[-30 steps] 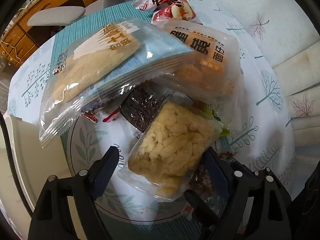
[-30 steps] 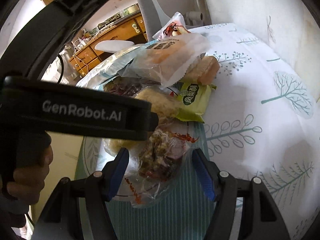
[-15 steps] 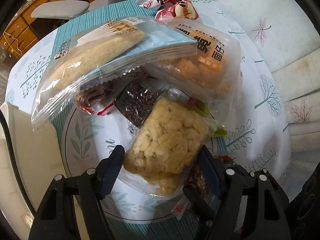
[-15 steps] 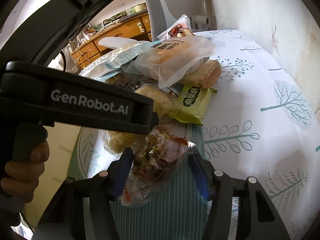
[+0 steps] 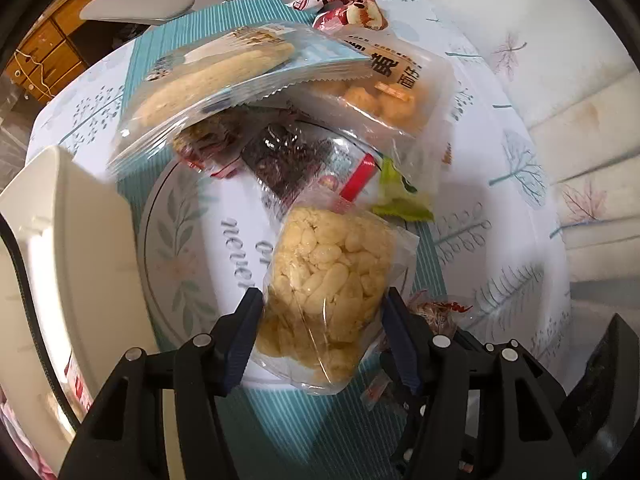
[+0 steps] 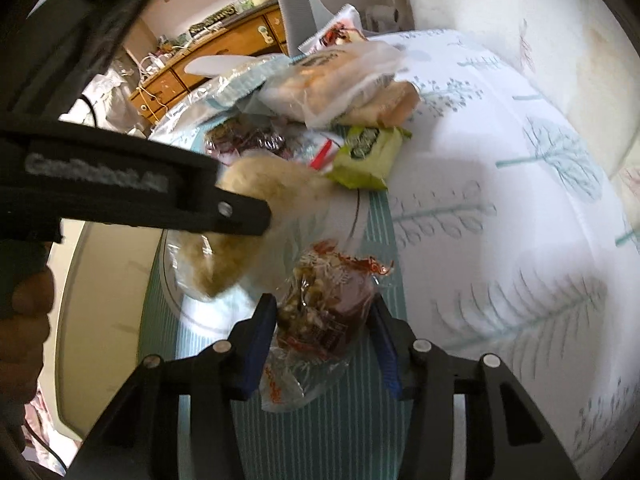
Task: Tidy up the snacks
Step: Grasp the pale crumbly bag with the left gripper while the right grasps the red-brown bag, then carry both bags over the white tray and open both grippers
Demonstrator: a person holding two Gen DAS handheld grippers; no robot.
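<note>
Round table w/ leaf-print tablecloth, teal striped placemat, wooden drawers in bg. Plate still heaped w/ snack packs. Left gripper clamped on puffed rice cake, right gripper on nut brittle pack; both now dragged off the pile toward plate's near rim.

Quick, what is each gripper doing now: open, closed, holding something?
Left gripper: closed on the puffed rice pack.
Right gripper: closed on the nut snack pack.
</note>
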